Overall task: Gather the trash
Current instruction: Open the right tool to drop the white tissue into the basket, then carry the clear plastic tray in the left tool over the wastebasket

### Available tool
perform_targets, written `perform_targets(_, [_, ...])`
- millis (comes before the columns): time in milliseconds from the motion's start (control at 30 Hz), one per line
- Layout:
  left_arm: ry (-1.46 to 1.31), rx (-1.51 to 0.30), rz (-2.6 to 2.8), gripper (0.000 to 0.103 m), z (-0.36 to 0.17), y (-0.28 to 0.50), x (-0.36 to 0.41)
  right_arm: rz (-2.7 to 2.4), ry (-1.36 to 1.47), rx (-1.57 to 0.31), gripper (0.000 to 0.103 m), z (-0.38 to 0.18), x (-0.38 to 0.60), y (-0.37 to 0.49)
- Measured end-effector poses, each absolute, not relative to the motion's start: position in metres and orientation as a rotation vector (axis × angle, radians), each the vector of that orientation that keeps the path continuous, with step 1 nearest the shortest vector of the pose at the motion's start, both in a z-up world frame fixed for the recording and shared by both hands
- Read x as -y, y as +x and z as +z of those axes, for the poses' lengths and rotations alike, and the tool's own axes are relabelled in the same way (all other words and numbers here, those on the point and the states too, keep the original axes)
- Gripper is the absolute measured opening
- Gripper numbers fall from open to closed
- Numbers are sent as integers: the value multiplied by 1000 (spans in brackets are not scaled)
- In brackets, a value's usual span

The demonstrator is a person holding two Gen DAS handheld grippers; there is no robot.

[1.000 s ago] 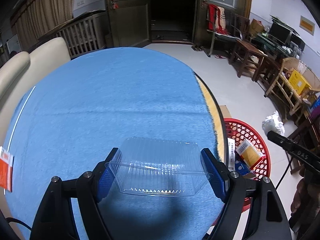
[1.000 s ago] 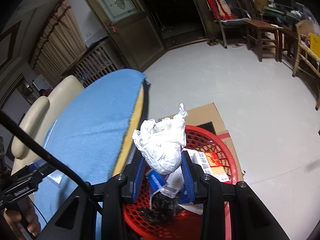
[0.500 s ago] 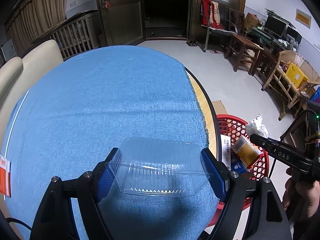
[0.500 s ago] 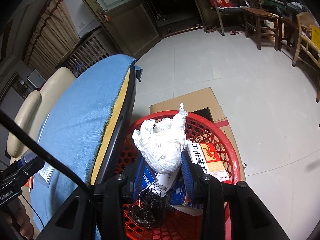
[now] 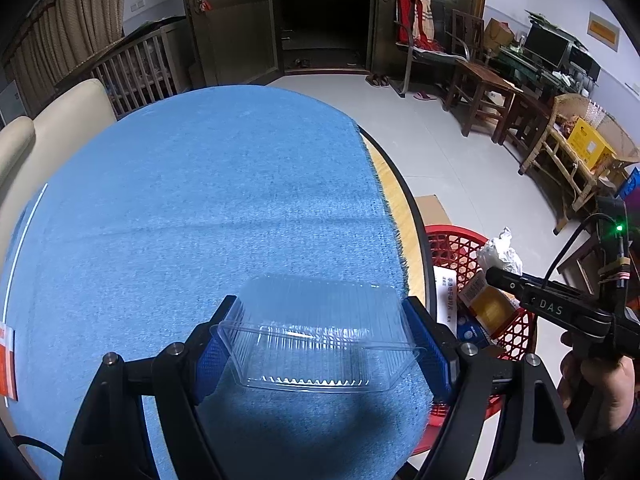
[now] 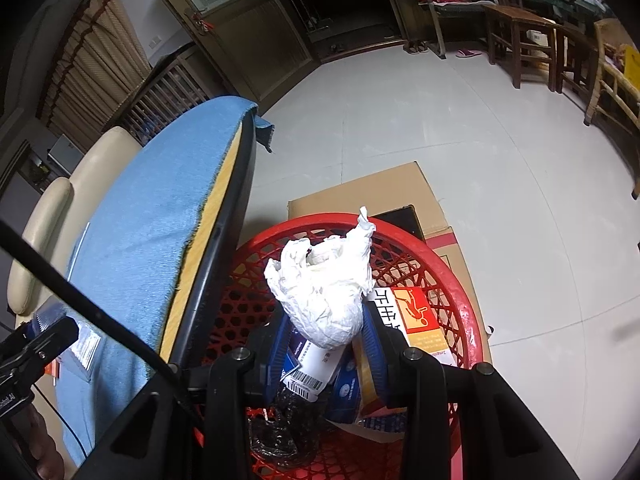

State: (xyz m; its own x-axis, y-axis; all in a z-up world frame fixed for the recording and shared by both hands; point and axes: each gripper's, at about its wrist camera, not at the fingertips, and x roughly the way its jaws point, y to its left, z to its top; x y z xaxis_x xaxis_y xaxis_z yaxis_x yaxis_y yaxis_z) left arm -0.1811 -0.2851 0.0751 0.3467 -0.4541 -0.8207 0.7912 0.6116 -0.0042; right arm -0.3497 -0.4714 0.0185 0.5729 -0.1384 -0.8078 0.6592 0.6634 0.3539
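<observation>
The right gripper (image 6: 322, 338) is clamped on a crumpled white paper wad (image 6: 324, 284), held directly over the red basket (image 6: 460, 280) on the floor beside the table's right edge, placed, I judge, so the wad falls onto the boxes inside. The left gripper (image 5: 320, 344), jaws wide, pinches a clear plastic tray (image 5: 316, 332) by its ends over the blue cloth (image 5: 192, 200) near that edge, probably next for dumping.
</observation>
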Motion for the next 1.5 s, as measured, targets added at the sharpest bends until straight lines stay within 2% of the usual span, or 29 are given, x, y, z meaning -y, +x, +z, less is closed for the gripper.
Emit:
perform_targets(67, [437,-893,-850,82,77,-181,287,-516,720,-842,44,16,476,-349])
perform_targets(100, [437,-892,-853,82,77,-181,288,-516,730,-852,52,13,478,-348])
perform_targets(133, [437,-892,-858,82,78,-182,290,-521,739,-862,71,10,481,-347])
perform_targets(167, [439,-892,-862,82,77,-182,291,-527,743,-863,75,9,483,-347])
perform_targets(1233, [512,-896,-985,82,69,-242,332,-595,740,-584,75,108,469,-437])
perform_targets(1500, [544,-896,-985,82,62,-252,340,-578,697,-512,78,141,461,-442])
